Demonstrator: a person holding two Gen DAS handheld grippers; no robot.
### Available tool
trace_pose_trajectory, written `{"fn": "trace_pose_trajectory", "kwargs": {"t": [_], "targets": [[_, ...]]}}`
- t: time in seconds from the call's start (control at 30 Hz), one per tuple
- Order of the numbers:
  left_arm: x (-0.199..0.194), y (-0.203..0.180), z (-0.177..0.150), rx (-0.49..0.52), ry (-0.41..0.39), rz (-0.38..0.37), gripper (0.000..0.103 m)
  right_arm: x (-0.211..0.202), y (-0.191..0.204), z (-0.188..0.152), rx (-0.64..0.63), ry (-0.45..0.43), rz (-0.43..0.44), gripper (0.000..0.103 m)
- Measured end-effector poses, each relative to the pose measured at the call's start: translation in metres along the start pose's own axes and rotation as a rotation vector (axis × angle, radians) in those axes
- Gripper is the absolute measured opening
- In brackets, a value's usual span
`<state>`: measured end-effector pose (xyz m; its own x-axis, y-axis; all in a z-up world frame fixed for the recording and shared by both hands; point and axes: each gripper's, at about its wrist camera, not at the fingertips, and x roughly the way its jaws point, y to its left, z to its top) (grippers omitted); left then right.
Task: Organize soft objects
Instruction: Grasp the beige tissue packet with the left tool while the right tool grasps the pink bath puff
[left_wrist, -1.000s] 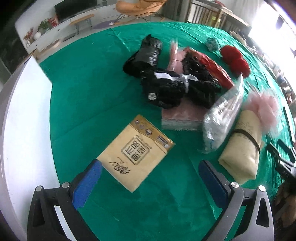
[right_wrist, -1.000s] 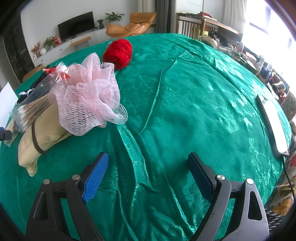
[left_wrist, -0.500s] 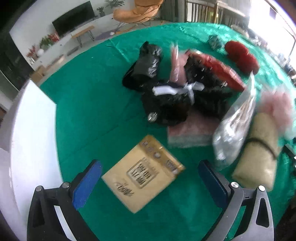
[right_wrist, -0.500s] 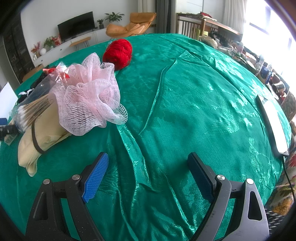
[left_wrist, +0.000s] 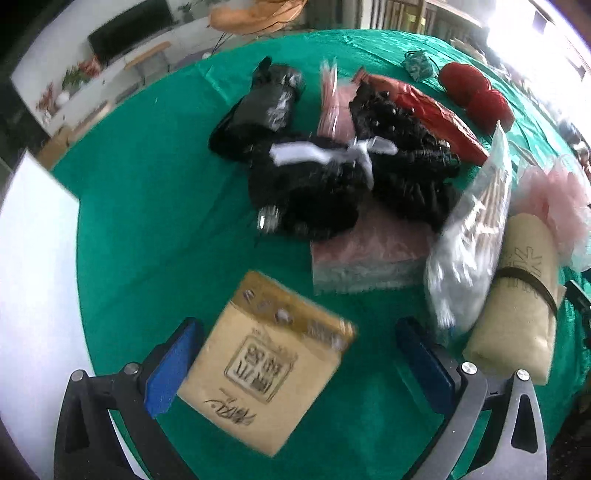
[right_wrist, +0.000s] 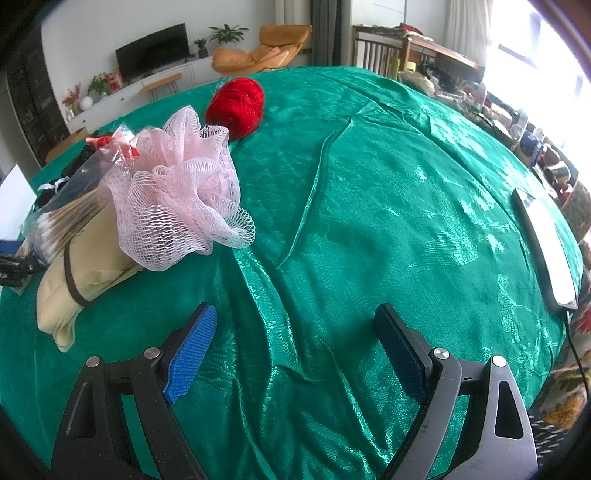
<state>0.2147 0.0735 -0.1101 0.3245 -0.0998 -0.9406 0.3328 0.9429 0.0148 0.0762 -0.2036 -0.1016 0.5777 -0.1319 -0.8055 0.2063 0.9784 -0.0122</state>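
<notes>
A tan tissue pack (left_wrist: 269, 363) lies on the green tablecloth between the open jaws of my left gripper (left_wrist: 299, 354); I cannot tell if the pads touch it. Beyond it sit a pink folded cloth (left_wrist: 365, 254), black fuzzy items (left_wrist: 314, 188), a black bag (left_wrist: 262, 107), a clear bag of cotton swabs (left_wrist: 469, 236), a beige rolled cloth (left_wrist: 517, 306) and a pink mesh sponge (left_wrist: 561, 199). My right gripper (right_wrist: 291, 347) is open over bare cloth, right of the pink mesh sponge (right_wrist: 177, 199), beige roll (right_wrist: 77, 266) and red yarn (right_wrist: 236, 107).
A white board (left_wrist: 33, 280) borders the table on the left. Red yarn balls (left_wrist: 476, 96) and a red bag (left_wrist: 432, 114) lie at the back. A flat silver device (right_wrist: 546, 251) rests near the table's right edge. Furniture stands beyond the table.
My left gripper has moved forward and down, so the tissue pack now sits between its jaws. The right gripper has stayed put.
</notes>
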Motion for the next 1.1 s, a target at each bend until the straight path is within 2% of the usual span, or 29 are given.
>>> {"fn": "trace_pose_trajectory", "kwargs": {"t": [0.07,0.1,0.13,0.2,0.37,0.43,0.57,0.6,0.63,0.7,0.83,1.03,1.1], "targets": [[-0.007,-0.001,-0.011,-0.016,-0.017,-0.003,0.087,0.0,0.0,0.0,0.0,-0.001,-0.002,0.09],[-0.013,-0.002,-0.016,-0.036,-0.036,-0.011,0.065,0.0,0.0,0.0,-0.001,-0.001,-0.002,0.09],[-0.018,-0.002,-0.021,-0.065,-0.048,-0.002,0.053,0.0,0.0,0.0,-0.001,-0.001,-0.002,0.09],[-0.025,-0.005,-0.03,-0.122,-0.051,0.014,0.053,0.0,0.0,0.0,-0.002,-0.001,-0.002,0.09],[-0.038,-0.009,-0.075,-0.322,-0.043,0.05,0.053,0.0,0.001,-0.001,0.0,-0.001,0.0,0.09],[-0.047,-0.018,-0.093,-0.376,-0.052,0.028,0.053,0.0,0.001,-0.001,-0.002,-0.001,-0.002,0.09],[-0.054,-0.031,-0.117,-0.405,-0.091,0.027,0.058,0.0,0.001,-0.001,-0.001,-0.001,-0.001,0.09],[-0.053,-0.032,-0.12,-0.403,-0.104,0.028,0.07,0.0,0.001,-0.001,-0.001,-0.001,-0.001,0.09],[-0.052,-0.035,-0.122,-0.391,-0.126,0.03,0.088,0.0,0.001,-0.001,-0.002,-0.001,-0.001,0.09],[-0.047,-0.032,-0.125,-0.384,-0.134,0.075,0.098,0.0,0.001,-0.001,-0.002,-0.001,-0.002,0.09],[-0.041,-0.021,-0.123,-0.357,-0.163,0.137,0.103,0.0,0.001,-0.001,-0.003,-0.002,-0.004,0.09],[-0.033,-0.015,-0.123,-0.332,-0.264,0.138,0.103,0.0,0.002,-0.001,-0.004,-0.003,-0.005,0.089],[-0.033,-0.016,-0.124,-0.331,-0.269,0.139,0.103,0.0,0.001,-0.001,-0.004,-0.003,-0.005,0.089]]}}
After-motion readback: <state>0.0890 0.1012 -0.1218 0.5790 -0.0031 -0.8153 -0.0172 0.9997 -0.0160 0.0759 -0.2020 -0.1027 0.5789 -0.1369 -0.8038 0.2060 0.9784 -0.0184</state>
